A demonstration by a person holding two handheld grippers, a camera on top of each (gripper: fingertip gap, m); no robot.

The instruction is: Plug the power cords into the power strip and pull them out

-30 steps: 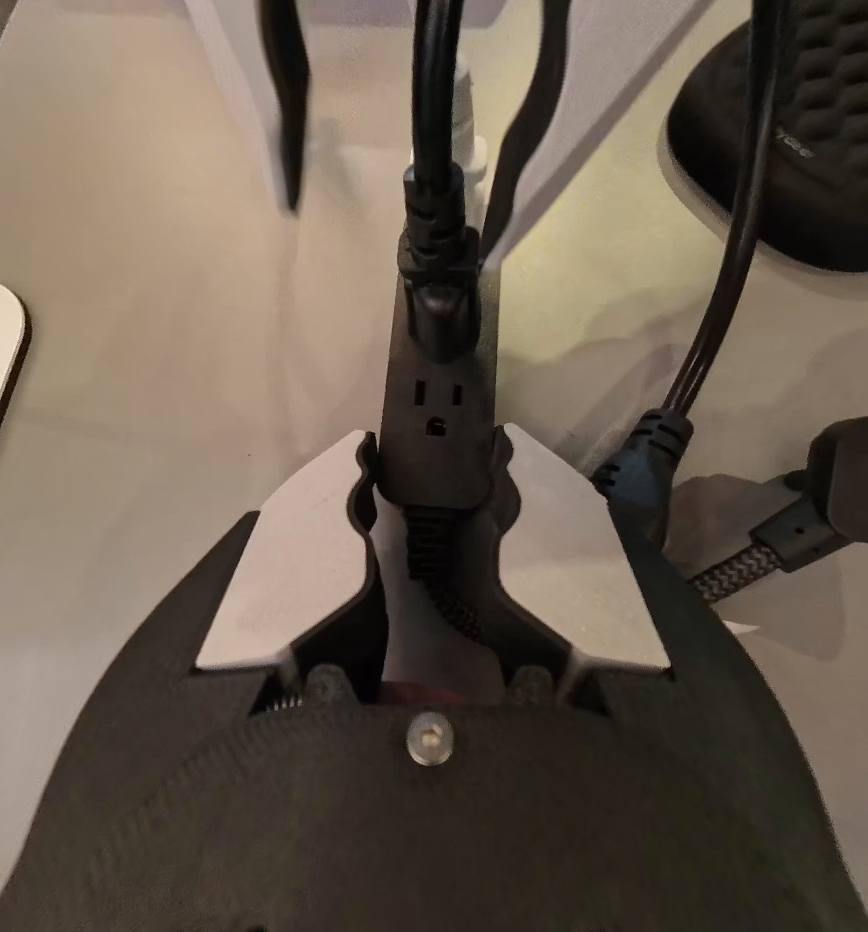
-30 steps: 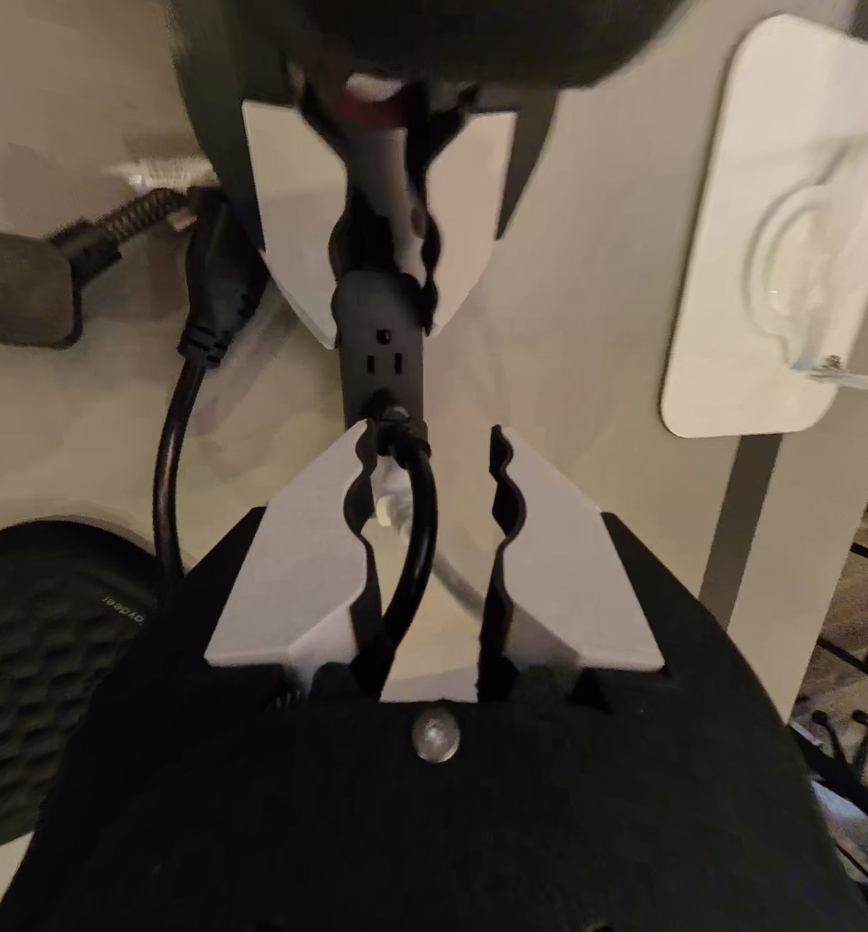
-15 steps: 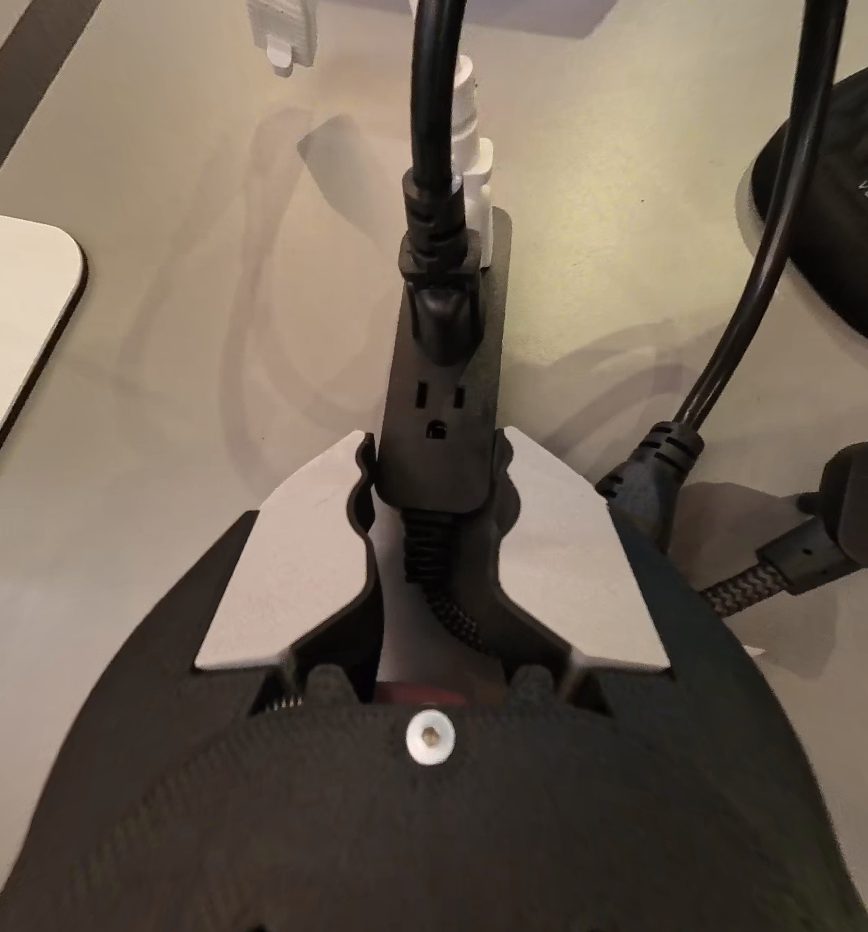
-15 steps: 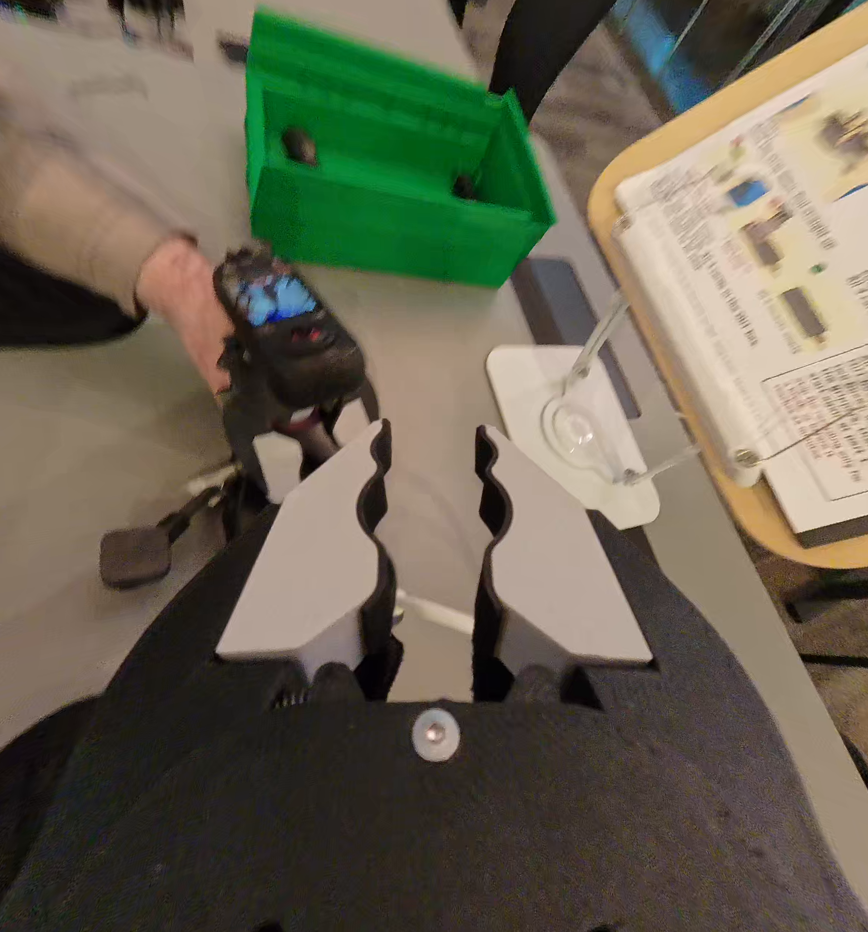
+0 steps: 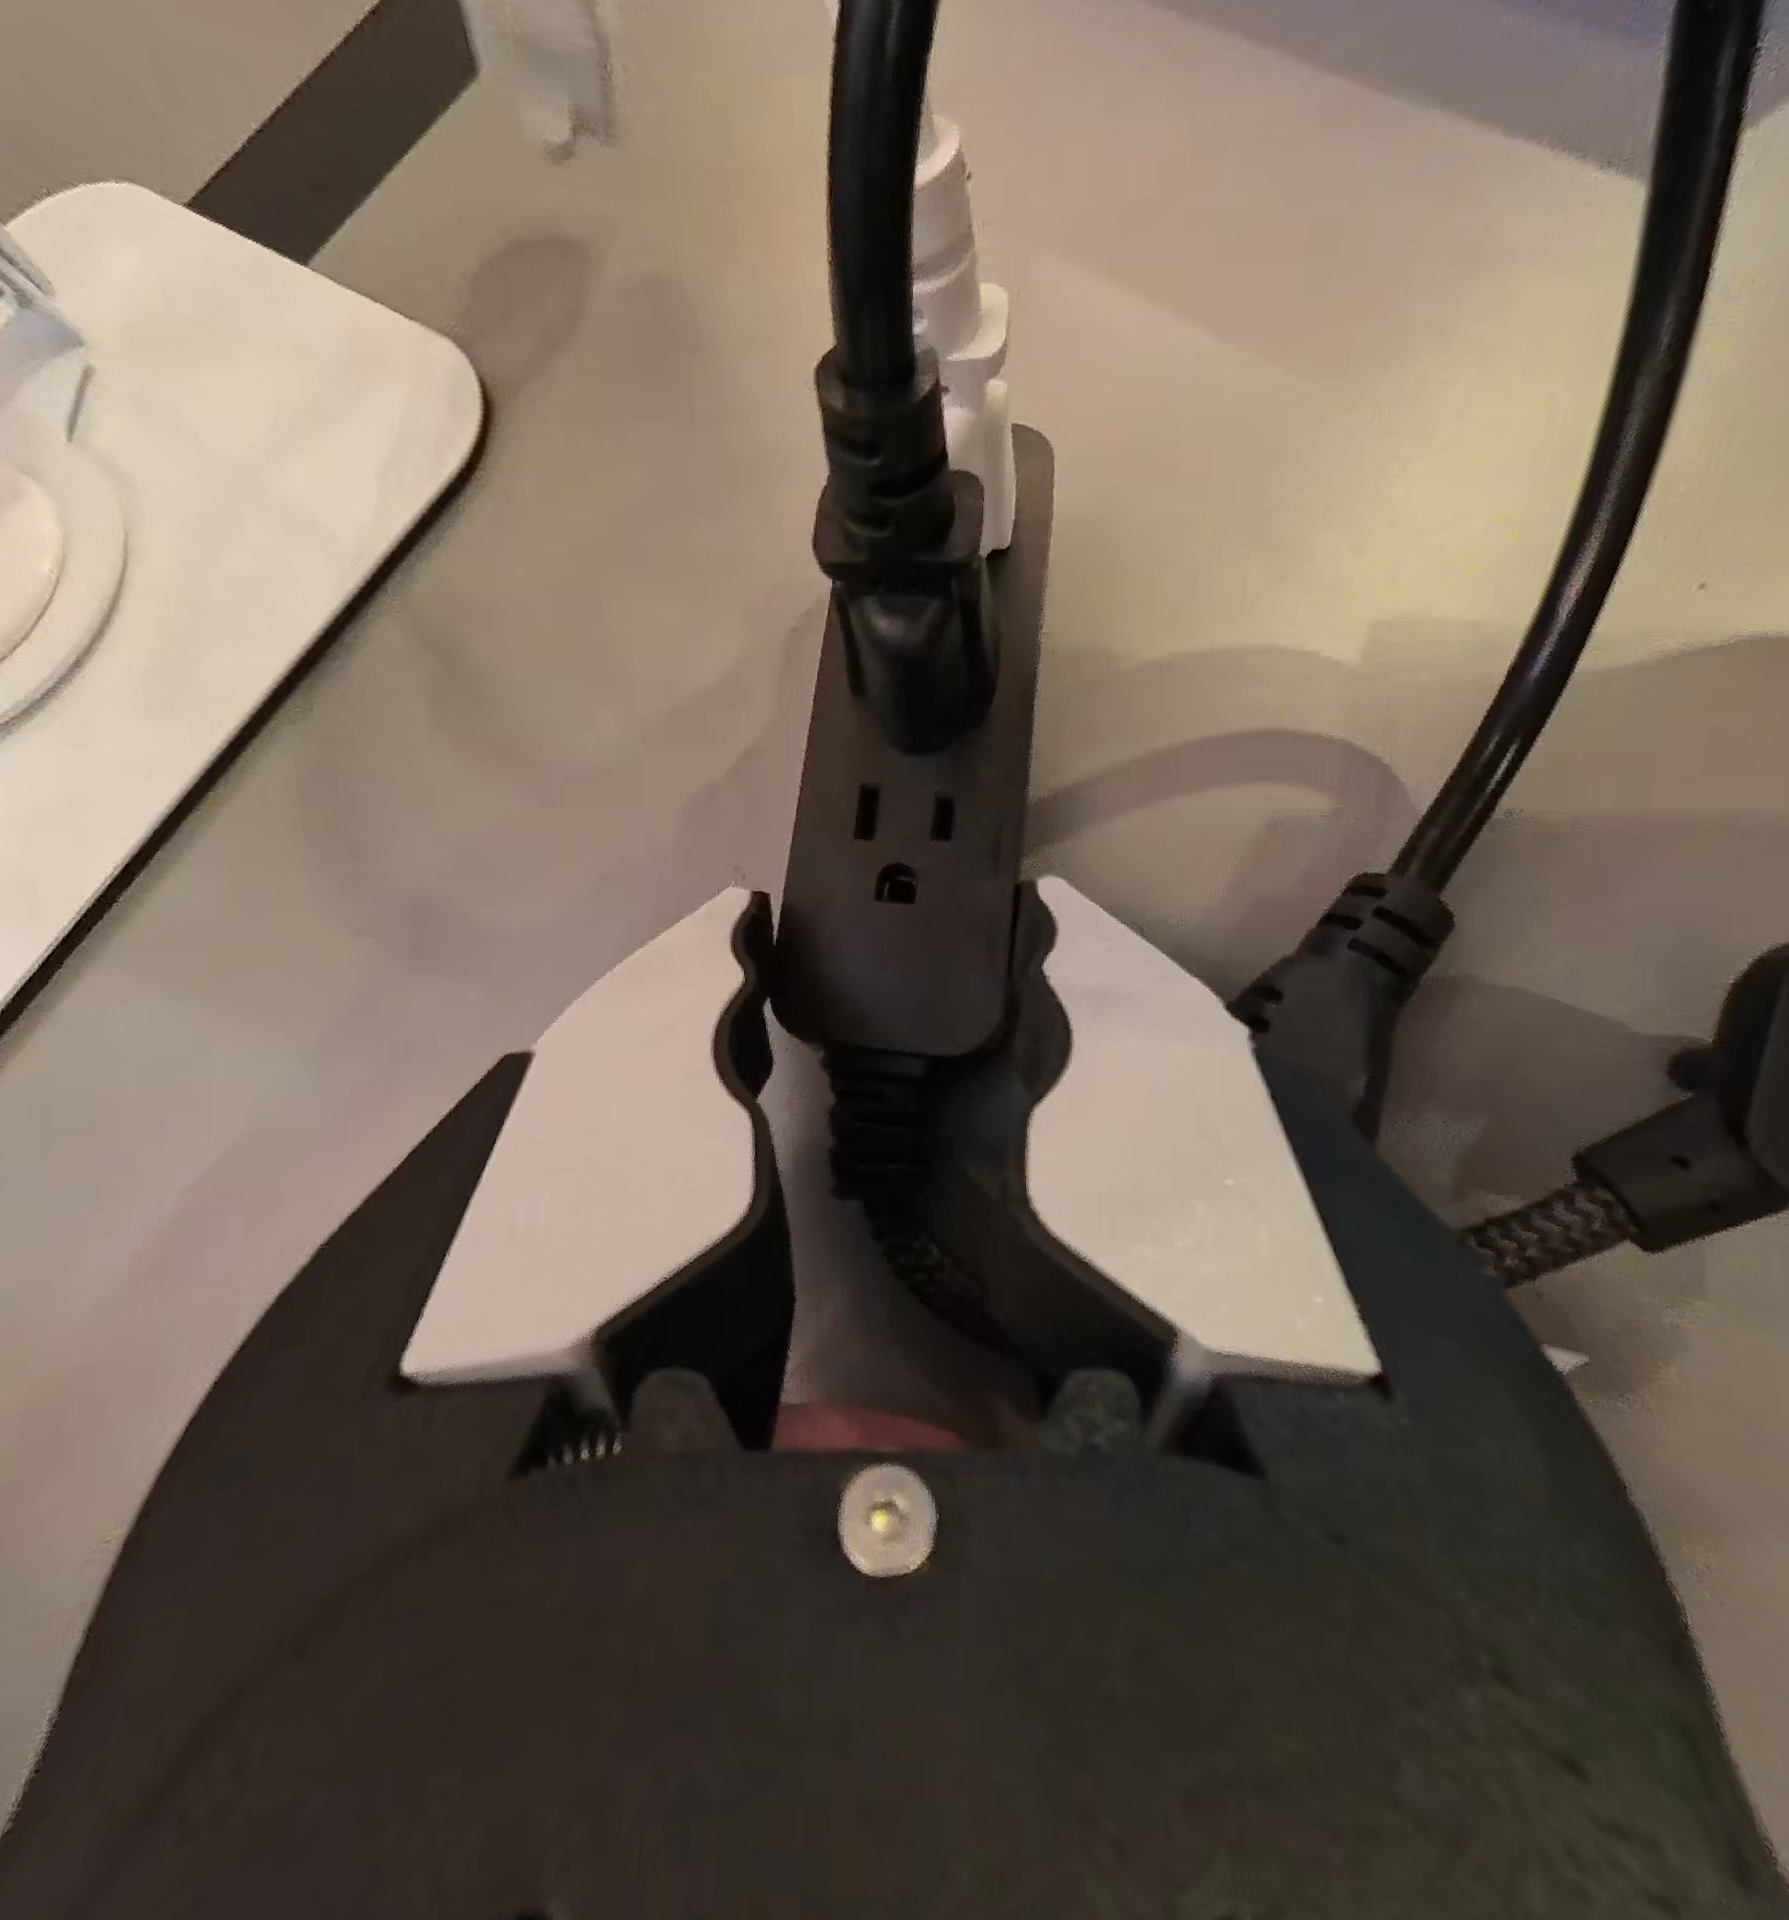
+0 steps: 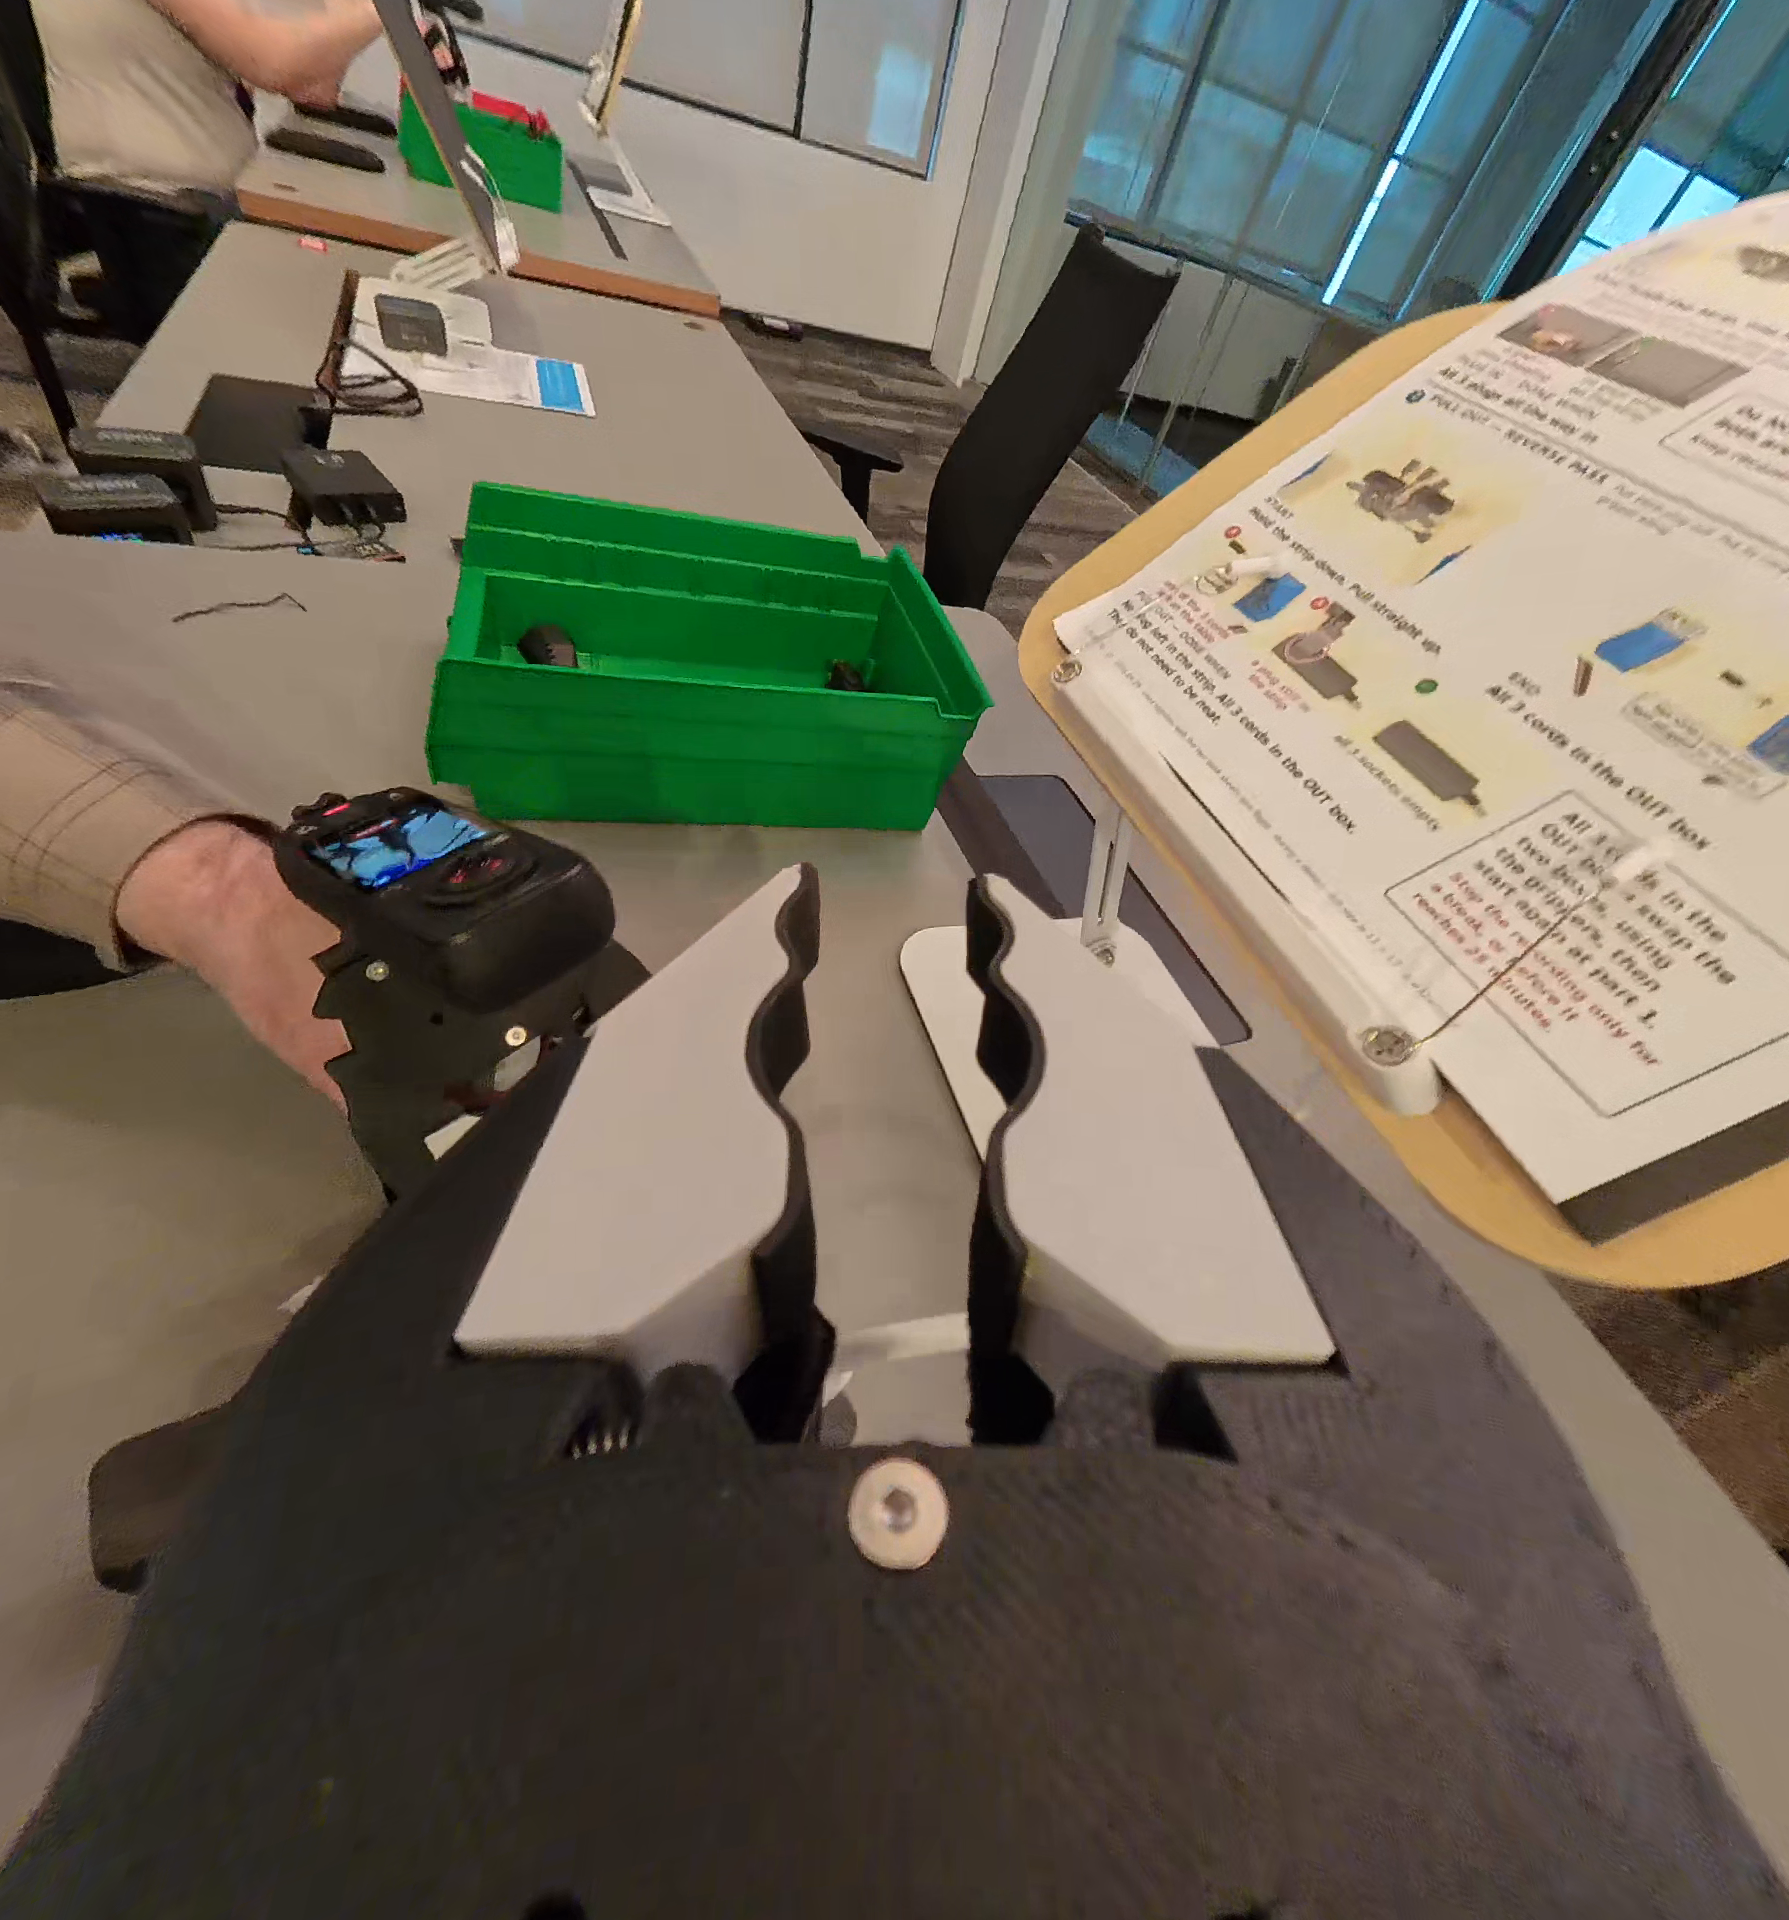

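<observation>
My left gripper (image 5: pixel 895 961) is shut on the near end of the black power strip (image 5: pixel 911 831), which lies on the grey table. A black plug (image 5: pixel 905 634) sits in the middle socket and a white plug (image 5: pixel 968 416) in the far one; the near socket (image 5: pixel 905 847) is empty. A loose black plug (image 5: pixel 1337 971) on a black cord lies to the right of the strip. My right gripper (image 6: pixel 895 914) is open and empty, raised above the table. The left gripper (image 6: pixel 443 956) also shows in the right wrist view, held by a hand.
A green bin (image 6: pixel 703 675) stands on the table beyond the grippers. A white stand base (image 5: pixel 173 468) sits left of the strip and carries a tilted board with instruction sheets (image 6: pixel 1492 727). A dark adapter with braided cable (image 5: pixel 1752 1101) lies at the right. There is about 20 cm between the tips of the two grippers.
My right gripper has lifted away from the black plug's cord and swung up to look across the table. The left gripper stays shut on the strip.
</observation>
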